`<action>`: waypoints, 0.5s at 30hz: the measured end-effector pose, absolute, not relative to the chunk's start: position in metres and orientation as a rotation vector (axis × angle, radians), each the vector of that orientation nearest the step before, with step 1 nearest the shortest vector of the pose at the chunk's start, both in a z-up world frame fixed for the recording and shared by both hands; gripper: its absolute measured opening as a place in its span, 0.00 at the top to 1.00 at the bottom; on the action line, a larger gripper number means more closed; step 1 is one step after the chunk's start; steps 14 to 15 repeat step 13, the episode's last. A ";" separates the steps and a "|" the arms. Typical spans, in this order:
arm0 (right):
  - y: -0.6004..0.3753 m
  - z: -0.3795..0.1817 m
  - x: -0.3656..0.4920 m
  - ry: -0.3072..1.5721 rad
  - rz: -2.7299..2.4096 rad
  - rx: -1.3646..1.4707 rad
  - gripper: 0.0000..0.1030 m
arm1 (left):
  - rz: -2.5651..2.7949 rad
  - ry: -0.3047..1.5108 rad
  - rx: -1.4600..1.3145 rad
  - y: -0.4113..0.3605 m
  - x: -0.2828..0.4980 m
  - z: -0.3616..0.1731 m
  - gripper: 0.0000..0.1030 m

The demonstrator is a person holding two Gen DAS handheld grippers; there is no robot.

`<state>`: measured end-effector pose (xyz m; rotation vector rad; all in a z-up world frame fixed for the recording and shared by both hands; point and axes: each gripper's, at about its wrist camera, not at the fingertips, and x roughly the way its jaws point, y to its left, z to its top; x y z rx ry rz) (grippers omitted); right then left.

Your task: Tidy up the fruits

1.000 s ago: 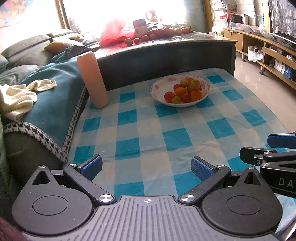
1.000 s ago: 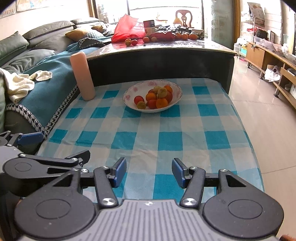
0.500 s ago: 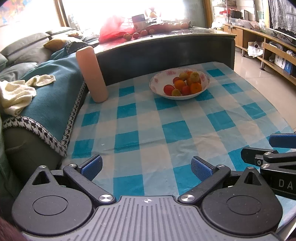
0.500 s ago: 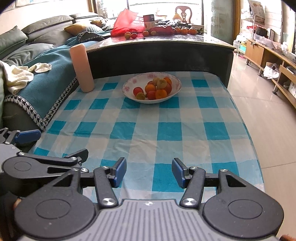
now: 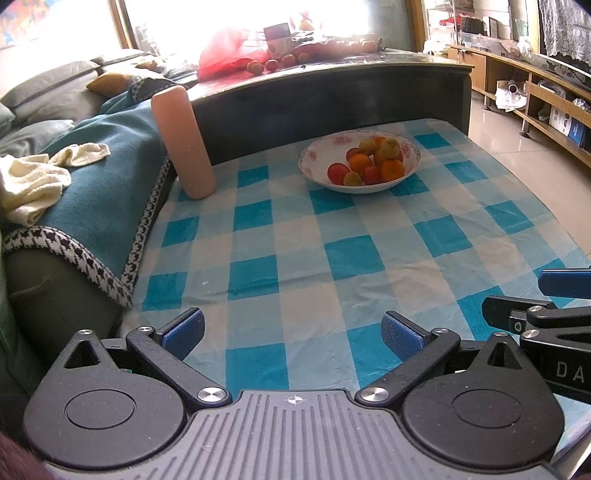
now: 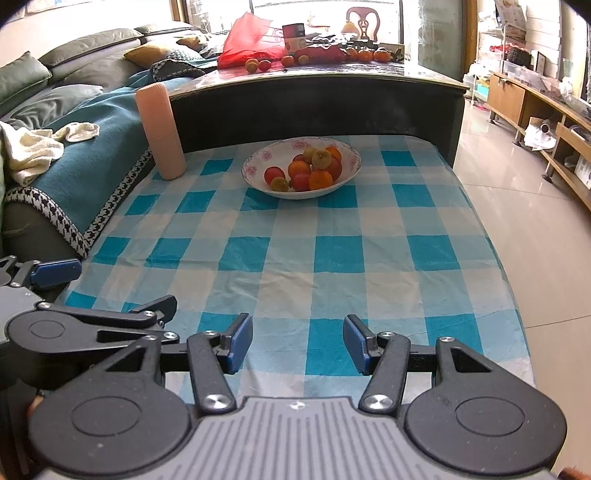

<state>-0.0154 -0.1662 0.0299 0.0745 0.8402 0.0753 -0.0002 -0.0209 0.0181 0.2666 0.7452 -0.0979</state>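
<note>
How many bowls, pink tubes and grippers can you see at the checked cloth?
Bowl with fruit: 1
Pink tube: 1
Grippers, the left gripper and the right gripper: 2
Total: 4

Daylight pours from the back window (image 5: 221,26), totally blown out; the rest looks sharp, with fisheye-bent, dark corners

Peach cylinder (image 5: 183,142) upright on checked tablecloth (image 5: 332,254) (beside the teal-blanketed sofa (image 5: 99,162)).
</note>
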 end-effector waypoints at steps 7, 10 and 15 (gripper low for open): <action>-0.165 0.030 -0.016 0.841 0.073 0.072 0.34 | -0.092 0.744 0.266 -0.021 0.000 0.018 0.00; -0.165 0.030 -0.016 0.841 0.074 0.072 0.34 | -0.088 0.742 0.265 -0.020 -0.001 0.017 0.00; -0.165 0.030 -0.016 0.840 0.074 0.073 0.34 | -0.084 0.741 0.266 -0.021 -0.001 0.017 0.00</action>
